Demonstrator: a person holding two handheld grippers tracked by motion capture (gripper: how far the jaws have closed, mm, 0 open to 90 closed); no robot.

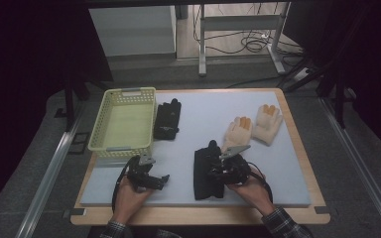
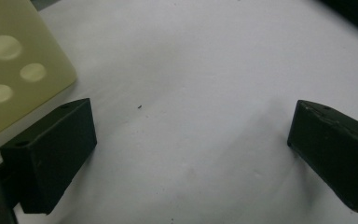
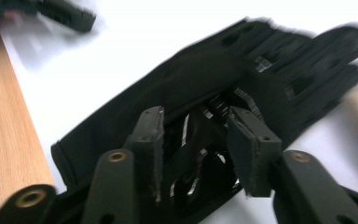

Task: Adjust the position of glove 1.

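Note:
A black glove [image 1: 204, 174] lies flat on the white mat [image 1: 198, 114], near its front edge. My right gripper [image 1: 213, 171] is low over this glove [image 3: 191, 84]; in the right gripper view its jaws [image 3: 198, 126] stand apart above the glove's back, open, and the pads do not press on the fabric. My left gripper [image 1: 161, 180] rests to the left on the bare mat [image 2: 191, 70], jaws wide open [image 2: 191, 149] with nothing between them. A second black glove [image 1: 167, 119] lies beside the basket.
A pale green basket [image 1: 122, 148] stands at the mat's left; its corner [image 2: 18, 60] is close to my left jaw. Two cream gloves [image 1: 238, 131] [image 1: 268, 121] lie at the right rear. The wooden table edge [image 3: 4, 116] runs along the front.

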